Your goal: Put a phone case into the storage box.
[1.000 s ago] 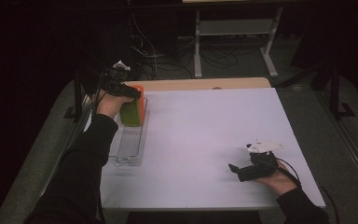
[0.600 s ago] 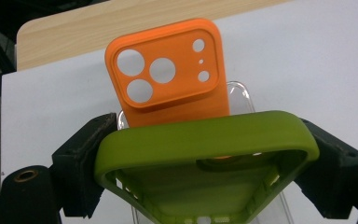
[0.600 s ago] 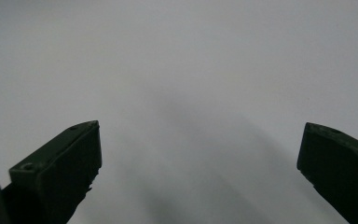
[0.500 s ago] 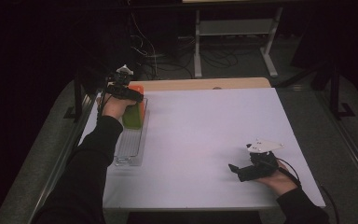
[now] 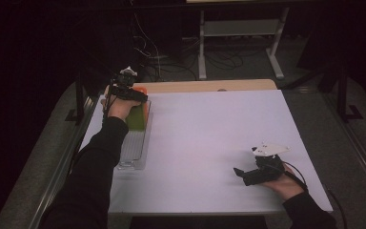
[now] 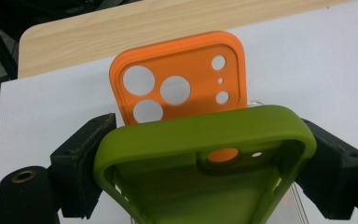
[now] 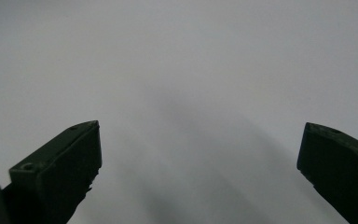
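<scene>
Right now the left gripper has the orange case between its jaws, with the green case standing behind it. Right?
Not quite: the colours are swapped. The left gripper view shows the left gripper with the green case between its jaws, pads on both its sides, and the orange case standing behind it.

The green phone case (image 6: 205,163) runs off the bottom of the left gripper view, so its lower part is cut off. It hides the bottom of the orange phone case (image 6: 182,79) behind it
</scene>
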A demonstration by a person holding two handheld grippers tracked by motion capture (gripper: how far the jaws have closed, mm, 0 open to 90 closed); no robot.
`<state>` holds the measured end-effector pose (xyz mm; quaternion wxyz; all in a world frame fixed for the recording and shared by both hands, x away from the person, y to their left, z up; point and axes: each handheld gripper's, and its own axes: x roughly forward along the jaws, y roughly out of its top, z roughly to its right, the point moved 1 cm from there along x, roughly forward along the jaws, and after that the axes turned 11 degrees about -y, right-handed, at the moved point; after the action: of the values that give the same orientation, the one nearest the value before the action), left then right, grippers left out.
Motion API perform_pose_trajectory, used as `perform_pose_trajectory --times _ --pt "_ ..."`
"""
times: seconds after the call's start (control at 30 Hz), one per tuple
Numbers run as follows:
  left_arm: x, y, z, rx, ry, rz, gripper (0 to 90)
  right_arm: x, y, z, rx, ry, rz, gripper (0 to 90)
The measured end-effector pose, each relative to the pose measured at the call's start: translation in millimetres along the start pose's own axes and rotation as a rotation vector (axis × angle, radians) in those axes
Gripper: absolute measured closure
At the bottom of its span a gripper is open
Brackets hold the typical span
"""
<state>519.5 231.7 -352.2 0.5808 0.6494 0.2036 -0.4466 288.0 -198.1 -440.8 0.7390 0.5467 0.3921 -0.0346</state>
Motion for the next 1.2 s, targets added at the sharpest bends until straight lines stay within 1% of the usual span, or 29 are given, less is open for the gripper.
perform_pose_trajectory --times 0.03,0.07,0.1,0.13,0.17,0.23,0.27,0.37,0.4,0.43,0.47,0.53,0.57,0.6,0.63,0.7,0.77,0.8,0.83,0.87,0.9,0.93,0.97,1.13,1.2 --pt "1.3 0.2 -0.6 -0.005 0.002 0.007 13.5 0.1 0.0 -0.1 -0.001 0.0 0.0 0.0" --pt "1.9 0.6 -1.8 0.003 0.001 0.004 13.4 0.0 0.0 -0.2 -0.002 0.0 0.0 0.0" --pt "3.3 0.8 -1.9 -0.006 0.002 0.01 13.3 0.0 0.0 -0.2 -0.003 -0.001 0.001 0.0" --pt "4.4 1.3 -3.0 -0.001 0.005 0.012 13.3 0.0 -0.1 -0.1 -0.004 -0.001 0.001 0.0" --pt "5.9 1.4 -3.2 -0.006 0.003 0.018 13.2 0.1 -0.3 0.5 -0.012 -0.002 0.001 0.0" --pt "8.1 2.1 -5.0 0.003 0.006 0.019 13.0 0.2 -0.4 0.9 -0.017 -0.004 0.0 0.0" --pt "9.9 2.2 -4.9 -0.004 0.004 0.024 12.9 0.2 -0.5 0.9 -0.015 -0.003 0.0 0.0" --pt "13.0 2.8 -5.3 0.006 0.0 0.023 12.9 0.1 -0.4 0.2 -0.003 0.001 -0.001 0.0" --pt "13.9 3.1 -5.7 0.011 0.004 0.027 12.9 0.1 -0.4 0.4 -0.004 0.0 -0.001 0.0" --pt "14.7 3.0 -5.2 0.004 -0.002 0.03 12.9 0.0 -0.5 1.1 -0.011 -0.001 -0.001 0.0" --pt "15.4 3.1 -5.7 0.012 -0.003 0.03 12.6 0.2 -0.6 1.5 -0.018 -0.004 0.0 0.0" --pt "16.9 3.5 -6.4 0.004 0.0 0.043 9.4 0.2 -0.6 1.3 -0.017 -0.003 0.001 0.0" --pt "17.0 3.7 -7.3 0.014 0.003 0.044 8.3 0.1 -0.6 1.0 -0.017 -0.001 0.001 0.0" --pt "17.6 3.5 -6.7 0.002 0.0 0.05 7.1 0.0 -0.5 0.4 -0.013 0.001 0.002 0.0" --pt "17.2 3.7 -7.3 0.004 -0.001 0.05 5.9 0.1 -0.5 0.3 -0.014 0.001 0.003 0.0" --pt "16.3 3.9 -8.2 0.017 -0.005 0.048 5.2 0.2 -0.4 0.4 -0.012 0.002 0.005 0.0" --pt "15.8 4.0 -8.4 0.008 -0.012 0.054 4.3 0.0 -0.6 0.7 -0.012 0.002 0.0 0.0" --pt "14.8 4.3 -9.5 0.017 -0.018 0.054 4.0 -0.1 -0.7 0.9 -0.014 0.0 0.0 0.0" --pt "13.6 4.3 -9.6 0.015 -0.016 0.057 3.9 -0.1 -0.7 0.6 -0.008 -0.003 0.0 0.0" --pt "12.1 4.3 -9.5 0.013 -0.019 0.057 3.7 -0.2 -0.8 1.0 -0.013 -0.007 0.001 0.0" --pt "10.5 4.4 -9.7 0.012 -0.024 0.064 3.4 -0.1 -1.5 3.5 -0.051 -0.013 0.001 0.0" --pt "8.2 4.3 -10.0 0.015 -0.029 0.064 3.3 -0.6 -0.9 0.7 -0.015 -0.004 0.003 0.0" --pt "5.8 4.2 -10.2 0.022 -0.035 0.065 3.3 -1.1 -0.7 -0.2 -0.003 -0.002 -0.001 0.0" --pt "-10.4 2.2 -9.4 0.048 -0.094 0.078 2.6 -1.5 -0.9 -0.4 -0.006 -0.003 0.001 0.0" --pt "-17.0 1.0 -8.9 0.068 -0.115 0.083 2.4 -1.4 -1.0 -0.1 -0.01 -0.003 0.002 0.0"
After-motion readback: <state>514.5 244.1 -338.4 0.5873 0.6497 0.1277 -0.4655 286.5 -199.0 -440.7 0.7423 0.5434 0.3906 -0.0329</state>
